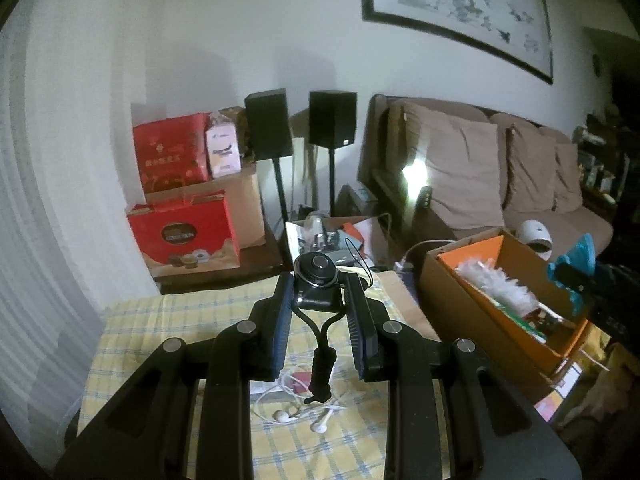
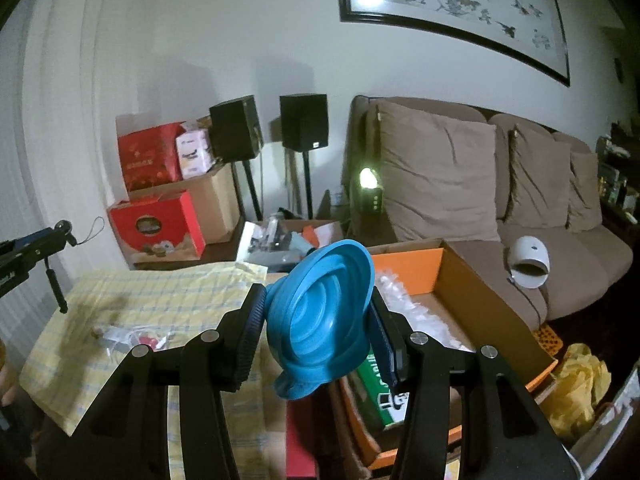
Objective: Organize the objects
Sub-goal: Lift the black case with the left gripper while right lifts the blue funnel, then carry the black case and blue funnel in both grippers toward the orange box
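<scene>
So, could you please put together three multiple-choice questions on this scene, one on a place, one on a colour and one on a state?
1. Where do the white earphones lie?
A. on the yellow checked cloth
B. on the sofa
C. inside the orange-lined box

2. What colour is the folding funnel in the right gripper?
A. red
B. blue
C. white

3. What is the left gripper doing?
A. standing open and empty
B. holding a small black device with a cord
C. holding a cushion

Answers:
1 A, the earphones rest on the cloth below the left gripper.
2 B, the funnel between the right jaws is plainly blue.
3 B, the left jaws press on both sides of the black device, and its cord hangs down between them.
</scene>
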`<state>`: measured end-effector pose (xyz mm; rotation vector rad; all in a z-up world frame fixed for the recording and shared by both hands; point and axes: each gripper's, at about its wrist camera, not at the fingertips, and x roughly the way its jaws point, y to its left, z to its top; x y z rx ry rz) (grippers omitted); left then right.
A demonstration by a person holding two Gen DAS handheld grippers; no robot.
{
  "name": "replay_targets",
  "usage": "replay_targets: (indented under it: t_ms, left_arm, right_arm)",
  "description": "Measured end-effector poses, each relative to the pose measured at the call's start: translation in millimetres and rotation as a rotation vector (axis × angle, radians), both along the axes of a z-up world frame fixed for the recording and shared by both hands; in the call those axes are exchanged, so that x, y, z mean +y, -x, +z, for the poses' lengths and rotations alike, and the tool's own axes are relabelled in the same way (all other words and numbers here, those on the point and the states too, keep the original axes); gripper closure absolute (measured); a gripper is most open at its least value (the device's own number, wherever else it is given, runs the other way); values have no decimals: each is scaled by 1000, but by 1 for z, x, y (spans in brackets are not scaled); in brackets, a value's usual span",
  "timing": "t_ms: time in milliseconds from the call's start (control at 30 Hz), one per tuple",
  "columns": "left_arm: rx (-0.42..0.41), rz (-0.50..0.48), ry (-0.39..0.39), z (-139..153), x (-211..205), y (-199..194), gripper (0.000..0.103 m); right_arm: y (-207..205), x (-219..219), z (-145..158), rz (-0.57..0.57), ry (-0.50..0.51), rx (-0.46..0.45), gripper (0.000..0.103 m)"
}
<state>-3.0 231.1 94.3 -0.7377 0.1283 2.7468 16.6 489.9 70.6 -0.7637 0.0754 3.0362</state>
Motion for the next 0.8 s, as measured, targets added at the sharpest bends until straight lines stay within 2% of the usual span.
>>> replay_targets:
  t_ms: [267,800]
  left_arm:
    - [17,-50,11,6,20,-13,79]
    - [9,-70,-5,9,28,-15,79]
  right_arm:
    - [-7,13,8,-19,16,25,53]
    - [-14,33,16,-58,30,51,53]
